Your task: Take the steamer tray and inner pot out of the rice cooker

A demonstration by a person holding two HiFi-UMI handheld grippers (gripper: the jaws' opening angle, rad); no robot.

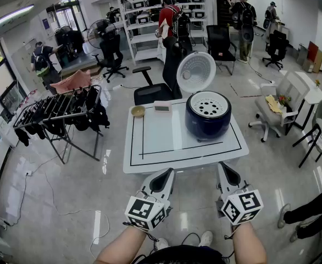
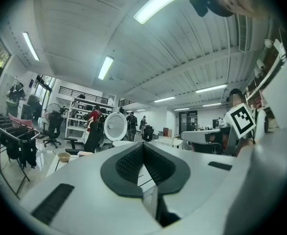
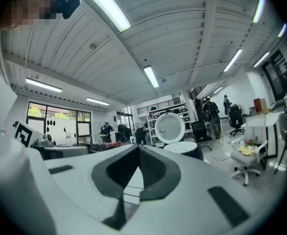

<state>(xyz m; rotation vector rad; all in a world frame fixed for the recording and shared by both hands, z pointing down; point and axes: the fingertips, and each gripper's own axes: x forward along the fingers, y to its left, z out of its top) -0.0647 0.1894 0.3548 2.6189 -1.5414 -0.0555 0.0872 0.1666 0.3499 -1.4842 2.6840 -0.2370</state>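
Note:
A dark blue rice cooker [image 1: 207, 120] stands on the right half of a white table [image 1: 161, 142], its round white lid [image 1: 196, 72] raised at the back. A white perforated steamer tray [image 1: 208, 105] sits in its top; the inner pot is hidden beneath. My left gripper [image 1: 165, 176] and right gripper [image 1: 226, 172] hang side by side in front of the table's near edge, both shut and holding nothing. The cooker [image 3: 193, 149] and lid [image 3: 169, 128] show ahead in the right gripper view. In the left gripper view the lid [image 2: 115, 126] is far off past the shut gripper [image 2: 143, 153].
A small tan bowl [image 1: 138, 111] and a flat white device [image 1: 162, 108] lie at the table's far edge. Behind it stands a black office chair [image 1: 150, 89]. A clothes rack [image 1: 62, 111] is at the left, white chairs [image 1: 276, 109] at the right. People stand by shelves at the back.

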